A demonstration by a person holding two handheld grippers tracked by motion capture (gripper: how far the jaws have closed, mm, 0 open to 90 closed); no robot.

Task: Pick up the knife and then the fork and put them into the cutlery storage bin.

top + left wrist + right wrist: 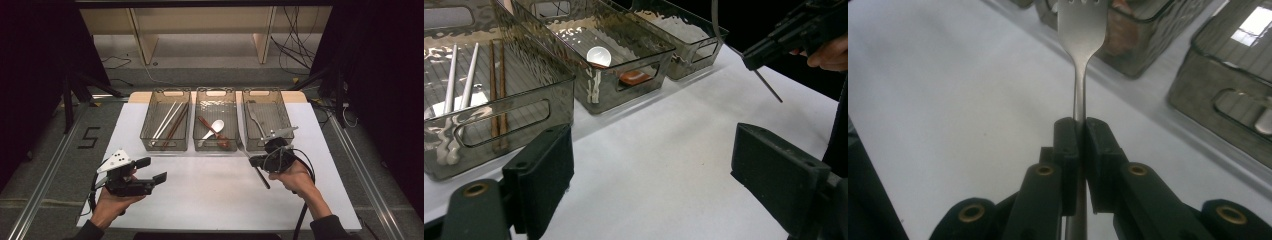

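Glossy metal fork [1081, 30]; smoky clear plastic bins [165, 120]; matt white tabletop [210, 190].

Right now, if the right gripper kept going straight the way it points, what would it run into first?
The right gripper, shut on the fork, aims toward the bins. The fork's tines would probably reach the wall of the middle bin, the one with the spoons, first, though depth is hard to judge.
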